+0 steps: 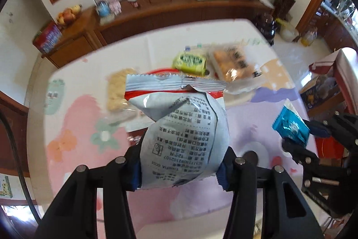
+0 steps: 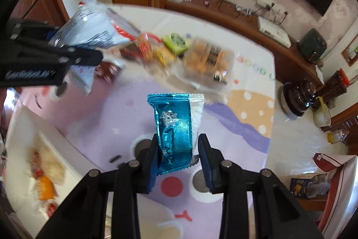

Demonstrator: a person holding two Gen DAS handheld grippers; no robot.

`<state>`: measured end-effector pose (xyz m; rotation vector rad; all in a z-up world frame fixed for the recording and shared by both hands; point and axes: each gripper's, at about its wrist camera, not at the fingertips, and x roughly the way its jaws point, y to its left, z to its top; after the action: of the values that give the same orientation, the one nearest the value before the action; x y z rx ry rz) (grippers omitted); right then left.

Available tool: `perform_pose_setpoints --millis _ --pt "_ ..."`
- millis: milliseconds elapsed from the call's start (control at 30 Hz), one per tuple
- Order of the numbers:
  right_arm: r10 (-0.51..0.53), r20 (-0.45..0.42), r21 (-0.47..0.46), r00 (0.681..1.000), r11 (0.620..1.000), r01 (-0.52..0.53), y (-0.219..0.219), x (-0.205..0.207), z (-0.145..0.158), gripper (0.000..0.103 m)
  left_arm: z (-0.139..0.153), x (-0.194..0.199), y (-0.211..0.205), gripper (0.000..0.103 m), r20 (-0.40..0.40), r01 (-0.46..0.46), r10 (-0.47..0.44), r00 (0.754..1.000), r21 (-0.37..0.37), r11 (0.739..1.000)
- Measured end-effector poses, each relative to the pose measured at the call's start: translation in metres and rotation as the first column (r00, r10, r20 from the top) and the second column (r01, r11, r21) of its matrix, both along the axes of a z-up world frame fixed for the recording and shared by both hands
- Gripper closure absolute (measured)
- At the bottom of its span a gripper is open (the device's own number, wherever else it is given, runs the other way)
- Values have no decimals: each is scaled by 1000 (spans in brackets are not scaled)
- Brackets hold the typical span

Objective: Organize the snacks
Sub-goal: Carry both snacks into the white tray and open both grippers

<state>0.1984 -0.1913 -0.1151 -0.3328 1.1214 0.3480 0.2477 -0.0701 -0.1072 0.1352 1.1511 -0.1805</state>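
My left gripper (image 1: 180, 168) is shut on a puffy silver snack bag (image 1: 185, 133) with black print and a red stripe, held above the table; it also shows in the right wrist view (image 2: 94, 26). My right gripper (image 2: 177, 162) is shut on a shiny blue snack packet (image 2: 176, 129), also seen in the left wrist view (image 1: 290, 125) at the right. A blurred pile of snacks lies farther back on the table: a green packet (image 1: 190, 61), a clear pack of orange pastries (image 1: 232, 62) and a beige cracker pack (image 1: 118, 91).
The table has a pastel patterned cloth (image 1: 257, 109). A white tray (image 2: 24, 127) holding several snacks sits at the table's left edge in the right wrist view. A wooden sideboard (image 1: 156, 12) with a fruit bowl and boxes runs behind the table.
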Motion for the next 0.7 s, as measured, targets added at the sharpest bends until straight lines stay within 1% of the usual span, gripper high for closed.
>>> perform_pose_setpoints --millis 67,200,267,333,400,467,600,700 --pt "-10 30 20 1000 1000 10 1 -3 16 69 25 -21 8 54 48 -5 5 999 -7 1000" --pt "-50 84 71 995 996 44 5 -30 51 69 68 -71 26 53 119 -20 23 993 -28 999" --pt "-66 99 96 993 994 56 3 -41 62 69 85 -95 33 53 153 -22 27 988 -36 999" --pt "-88 104 138 991 988 73 3 -58 74 69 95 -112 38 53 170 -21 29 985 -45 999" --pt "-98 117 194 988 978 74 6 -78 88 69 104 -132 47 53 188 -26 40 981 -74 997" --pt "-106 125 226 986 971 76 10 -93 97 69 111 -152 58 53 196 -44 65 979 -112 993" --pt "-121 135 288 983 954 78 15 -120 109 69 114 -184 69 53 205 -66 95 974 -143 988" --pt "-123 136 303 983 950 77 19 -138 110 69 111 -207 72 53 232 -77 109 967 -144 987"
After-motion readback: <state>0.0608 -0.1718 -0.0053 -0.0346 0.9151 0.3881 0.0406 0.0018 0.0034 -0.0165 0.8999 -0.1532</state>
